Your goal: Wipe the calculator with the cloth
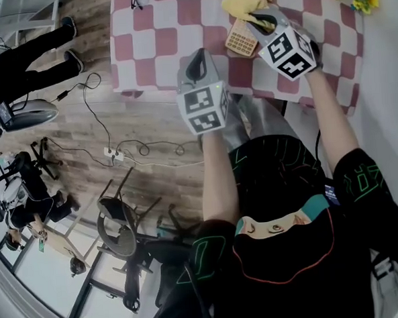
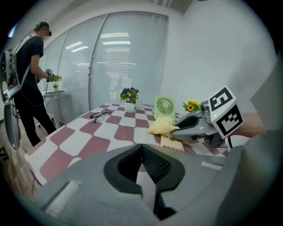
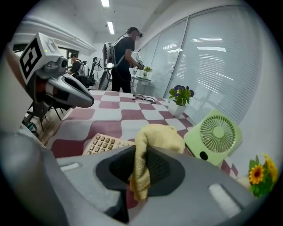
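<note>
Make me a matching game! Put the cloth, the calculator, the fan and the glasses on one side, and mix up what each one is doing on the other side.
Things:
1. yellow cloth
2. beige calculator
3. light green fan
4. black-framed glasses

States:
A. standing upright
B. lying flat, keys facing up
C. lying apart from the rest
D. pinched in the right tool

Pairs: 1-D, 2-B, 3-A, 4-C
</note>
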The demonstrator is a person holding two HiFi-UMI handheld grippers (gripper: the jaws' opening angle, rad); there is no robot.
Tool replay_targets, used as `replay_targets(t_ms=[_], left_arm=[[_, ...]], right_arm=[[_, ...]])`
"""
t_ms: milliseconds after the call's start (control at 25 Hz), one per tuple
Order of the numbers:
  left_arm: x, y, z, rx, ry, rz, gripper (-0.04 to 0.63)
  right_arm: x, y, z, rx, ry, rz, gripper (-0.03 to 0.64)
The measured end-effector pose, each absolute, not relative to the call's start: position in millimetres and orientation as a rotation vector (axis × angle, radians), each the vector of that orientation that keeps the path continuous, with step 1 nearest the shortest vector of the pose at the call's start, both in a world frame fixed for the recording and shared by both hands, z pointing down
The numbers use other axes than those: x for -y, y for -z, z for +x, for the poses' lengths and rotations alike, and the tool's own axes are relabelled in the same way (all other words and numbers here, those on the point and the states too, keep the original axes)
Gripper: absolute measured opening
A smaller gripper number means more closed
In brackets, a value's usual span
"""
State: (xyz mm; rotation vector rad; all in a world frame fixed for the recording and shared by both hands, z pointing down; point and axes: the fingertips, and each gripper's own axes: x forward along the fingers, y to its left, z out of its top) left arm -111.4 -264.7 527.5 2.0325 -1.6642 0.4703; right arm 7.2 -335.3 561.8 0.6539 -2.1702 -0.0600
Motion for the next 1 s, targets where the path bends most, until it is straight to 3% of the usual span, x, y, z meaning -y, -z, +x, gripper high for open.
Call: replay_targets(t_ms=[1000], left_arm=[[250.4, -522.6, -107.4, 1.708, -0.410, 1.998, 0.011]], right_arm=[[261.9, -559.6, -27.5, 2.240, 0.057, 0.486, 0.066]])
